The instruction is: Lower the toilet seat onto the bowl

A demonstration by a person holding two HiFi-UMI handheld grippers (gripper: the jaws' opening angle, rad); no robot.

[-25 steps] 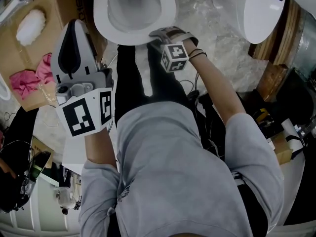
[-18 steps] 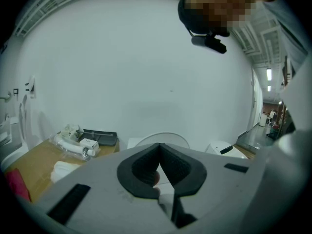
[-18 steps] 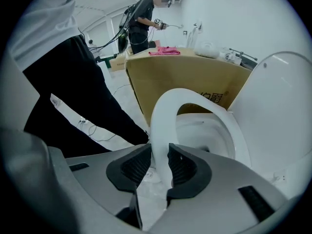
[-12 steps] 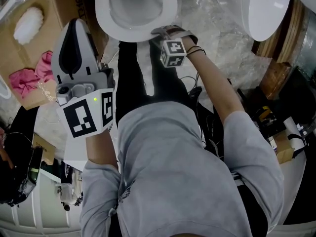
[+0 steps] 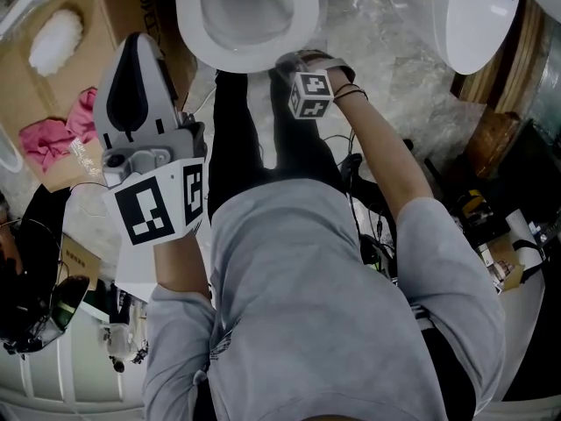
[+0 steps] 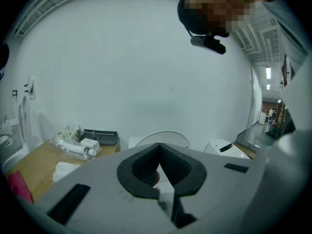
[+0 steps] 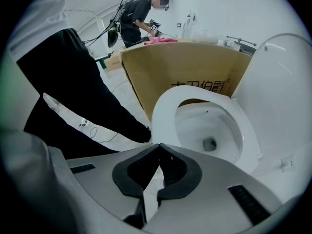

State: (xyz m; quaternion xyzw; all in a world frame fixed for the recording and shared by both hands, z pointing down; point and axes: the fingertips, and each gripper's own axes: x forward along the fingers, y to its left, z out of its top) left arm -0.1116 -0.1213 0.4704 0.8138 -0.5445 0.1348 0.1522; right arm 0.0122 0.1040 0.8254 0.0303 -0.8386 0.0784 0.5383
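The toilet seat already lies flat on the bowl at the frame's top, and with the fingers of the right gripper just closed empty beside its front rim and the left gripper shut on nothing, a stray downward push could skew it.

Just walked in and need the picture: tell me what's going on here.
A person holds a tool in each hand. The seat looks down on the bowl, lid up. The right tool, by the seat's front edge, has just closed with nothing between its jaws. The left tool hangs aside, shut and empty.
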